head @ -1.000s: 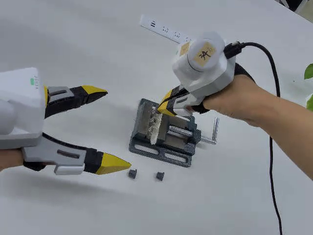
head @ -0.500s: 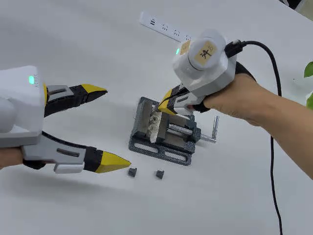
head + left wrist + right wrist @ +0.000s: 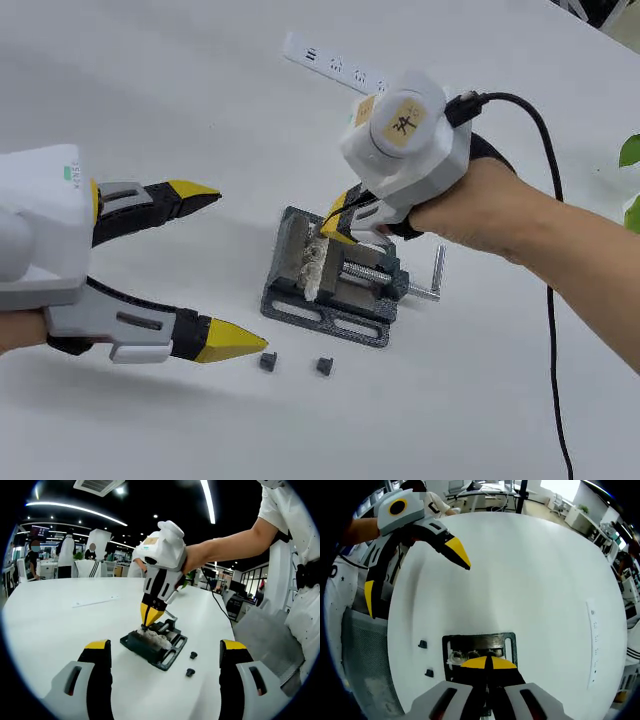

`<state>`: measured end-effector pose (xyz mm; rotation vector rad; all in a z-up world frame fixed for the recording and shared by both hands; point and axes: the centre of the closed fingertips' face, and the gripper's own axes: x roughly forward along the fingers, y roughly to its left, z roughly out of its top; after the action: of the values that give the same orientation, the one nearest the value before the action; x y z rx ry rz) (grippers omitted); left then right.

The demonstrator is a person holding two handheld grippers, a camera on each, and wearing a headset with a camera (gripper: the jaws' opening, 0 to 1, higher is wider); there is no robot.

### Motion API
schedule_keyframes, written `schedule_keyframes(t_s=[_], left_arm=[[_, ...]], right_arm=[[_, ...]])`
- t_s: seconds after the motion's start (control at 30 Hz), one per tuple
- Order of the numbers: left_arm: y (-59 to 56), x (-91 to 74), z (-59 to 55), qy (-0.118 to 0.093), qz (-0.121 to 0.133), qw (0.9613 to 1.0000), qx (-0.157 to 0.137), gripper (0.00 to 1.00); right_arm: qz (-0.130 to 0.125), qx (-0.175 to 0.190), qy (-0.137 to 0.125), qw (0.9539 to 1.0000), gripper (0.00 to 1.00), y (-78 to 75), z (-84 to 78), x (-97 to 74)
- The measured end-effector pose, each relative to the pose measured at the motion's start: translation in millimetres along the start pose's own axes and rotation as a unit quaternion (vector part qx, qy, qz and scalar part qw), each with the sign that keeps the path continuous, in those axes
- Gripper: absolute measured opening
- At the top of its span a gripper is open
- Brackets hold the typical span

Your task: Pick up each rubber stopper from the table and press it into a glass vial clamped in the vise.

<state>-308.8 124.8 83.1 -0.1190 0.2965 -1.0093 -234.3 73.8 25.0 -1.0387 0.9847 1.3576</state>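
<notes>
A dark metal vise (image 3: 330,300) holds a row of clear glass vials (image 3: 316,256) between its jaws. My right gripper (image 3: 338,228) points down at the vials with its yellow tips shut and touching their tops (image 3: 470,655). I cannot see whether a stopper sits between the tips. Two small dark rubber stoppers (image 3: 267,361) (image 3: 324,366) lie on the white table in front of the vise. My left gripper (image 3: 215,265) hangs wide open to the left of the vise, empty. In the left gripper view the right gripper's tips (image 3: 149,618) stand over the vise (image 3: 172,652).
A white power strip (image 3: 335,62) lies at the back of the table (image 3: 180,90). The vise's crank handle (image 3: 438,272) sticks out to the right. A black cable (image 3: 553,300) trails along the right side. A green leaf (image 3: 630,150) shows at the right edge.
The head camera has shifted a little. My right gripper has tilted slightly over the vials. The left gripper and the two stoppers have stayed in place.
</notes>
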Motion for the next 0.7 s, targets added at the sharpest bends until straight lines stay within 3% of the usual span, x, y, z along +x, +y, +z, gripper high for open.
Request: schedule_keyframes(t_s=[0.7], left_arm=[[-2.7, 5.2, 1.5, -0.001, -0.005, 1.0, 0.001, 0.89]], right_arm=[[0.007, -0.002, 0.012, 0.9999, 0.0, -1.3, -1.1, -0.3]])
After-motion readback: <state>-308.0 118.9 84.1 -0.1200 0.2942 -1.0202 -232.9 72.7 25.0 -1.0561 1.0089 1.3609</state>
